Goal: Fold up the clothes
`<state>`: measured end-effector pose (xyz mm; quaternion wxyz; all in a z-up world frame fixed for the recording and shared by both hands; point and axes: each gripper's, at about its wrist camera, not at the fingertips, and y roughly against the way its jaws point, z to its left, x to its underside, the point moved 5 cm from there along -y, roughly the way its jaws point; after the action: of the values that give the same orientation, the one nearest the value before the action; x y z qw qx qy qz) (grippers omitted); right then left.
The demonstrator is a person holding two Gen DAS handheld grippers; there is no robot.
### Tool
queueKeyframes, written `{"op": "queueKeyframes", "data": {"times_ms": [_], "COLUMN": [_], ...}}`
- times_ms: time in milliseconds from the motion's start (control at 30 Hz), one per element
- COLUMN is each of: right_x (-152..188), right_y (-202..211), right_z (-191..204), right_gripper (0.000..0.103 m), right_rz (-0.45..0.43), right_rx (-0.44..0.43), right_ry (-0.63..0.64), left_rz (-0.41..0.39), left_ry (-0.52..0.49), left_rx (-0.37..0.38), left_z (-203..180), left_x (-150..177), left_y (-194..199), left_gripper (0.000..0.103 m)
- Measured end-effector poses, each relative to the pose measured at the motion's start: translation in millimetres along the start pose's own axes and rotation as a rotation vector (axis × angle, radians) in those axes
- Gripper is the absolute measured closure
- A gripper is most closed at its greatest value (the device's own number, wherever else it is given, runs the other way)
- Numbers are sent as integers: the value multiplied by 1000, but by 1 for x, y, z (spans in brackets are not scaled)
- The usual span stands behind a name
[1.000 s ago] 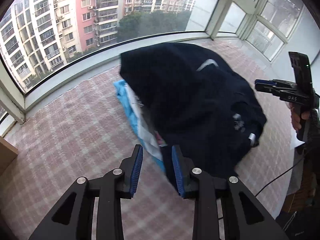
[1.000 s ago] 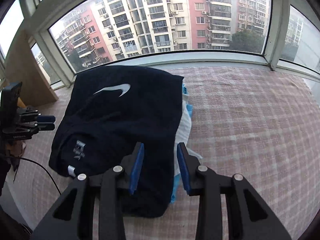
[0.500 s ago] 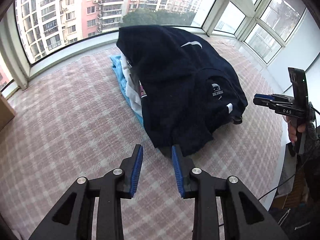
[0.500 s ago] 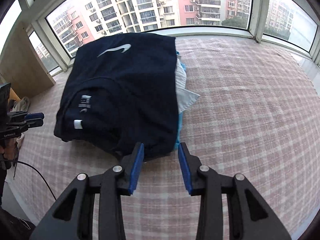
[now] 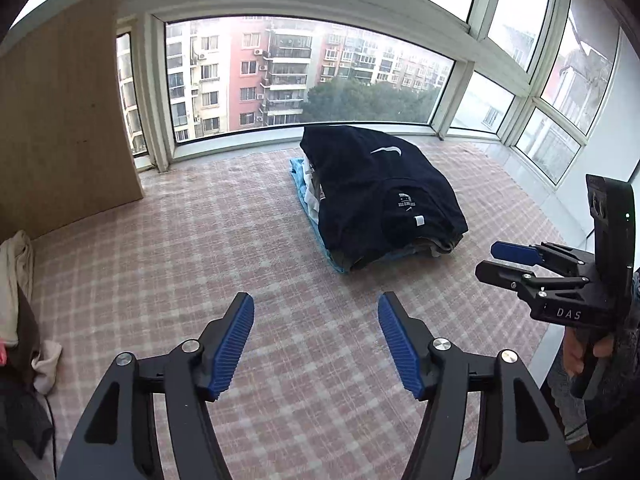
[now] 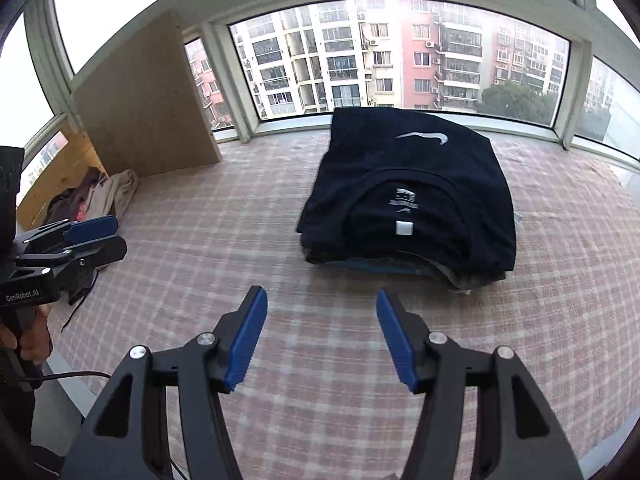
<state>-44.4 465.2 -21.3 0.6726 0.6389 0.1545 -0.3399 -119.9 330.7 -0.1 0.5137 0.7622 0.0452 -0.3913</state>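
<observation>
While the folded navy T-shirt with the white swoosh sits on top of a small stack of folded clothes on the pink-and-white checked bed cover, both tools hang back, well apart from it. Jaws on the left gripper and right gripper are opening, blue pads spread with nothing between them. Off at the bed's edge there's a heap of unfolded clothes by a wooden panel.
</observation>
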Motion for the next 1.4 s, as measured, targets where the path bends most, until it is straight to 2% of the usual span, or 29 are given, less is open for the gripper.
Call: {"op": "queueKeyframes", "data": {"times_ms": [233, 467, 733, 933, 1100, 1400], "right_x": [14, 29, 53, 66, 80, 93], "right_y": [31, 49, 66, 77, 82, 82], "right_z": [87, 170, 244, 273, 283, 294], "right_gripper": [40, 39, 39, 39, 39, 39], "right_rz": [-26, -78, -109, -112, -108, -102], "right_rx": [54, 139, 275, 319, 348, 367], "right_ry": [38, -15, -54, -72, -102, -108], "left_rz": [-26, -12, -17, -38, -51, -62], "left_ry": [-2, -32, -100, -184, -179, -182], "left_rx": [-36, -52, -29, 0, 51, 38], "left_z": [32, 85, 133, 137, 138, 143], "left_x": [35, 77, 104, 117, 125, 137], "left_y": [59, 106, 155, 180, 192, 202], "left_gripper": [33, 31, 28, 28, 28, 28]}}
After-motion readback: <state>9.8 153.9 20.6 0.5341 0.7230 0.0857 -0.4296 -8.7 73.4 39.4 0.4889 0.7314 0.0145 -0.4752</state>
